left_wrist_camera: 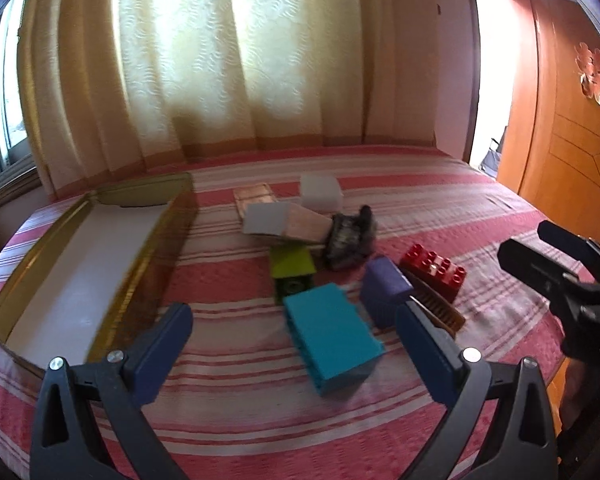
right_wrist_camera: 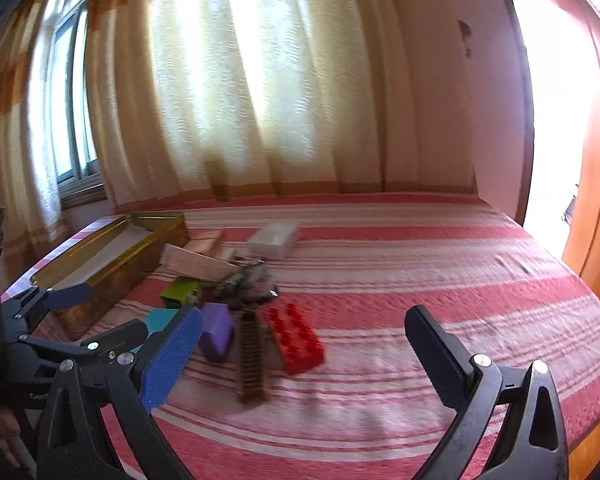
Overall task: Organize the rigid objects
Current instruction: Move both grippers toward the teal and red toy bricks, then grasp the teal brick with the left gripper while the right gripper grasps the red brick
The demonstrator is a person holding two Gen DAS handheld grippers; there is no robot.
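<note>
On the red striped bedspread lies a heap of pieces. A teal block (left_wrist_camera: pixel 332 340) sits between the fingers of my left gripper (left_wrist_camera: pixel 292 312), which is open and not touching it. Beyond it lie a purple block (left_wrist_camera: pixel 384 280), a red studded brick (left_wrist_camera: pixel 432 268), a brown comb (left_wrist_camera: pixel 436 304) and a green block (left_wrist_camera: pixel 292 264). My right gripper (right_wrist_camera: pixel 304 316) is open and empty, hovering over the red brick (right_wrist_camera: pixel 296 336) and the comb (right_wrist_camera: pixel 252 356). A gold tin (left_wrist_camera: pixel 140 264) with a white lining stands open at the left.
Behind the heap are a wooden block (left_wrist_camera: pixel 304 224), a white box (left_wrist_camera: pixel 320 192), a flat copper-coloured piece (left_wrist_camera: pixel 256 196) and a dark crumpled object (left_wrist_camera: pixel 348 236). Curtains hang along the bed's far edge. A wooden door (left_wrist_camera: pixel 572 140) stands at the right.
</note>
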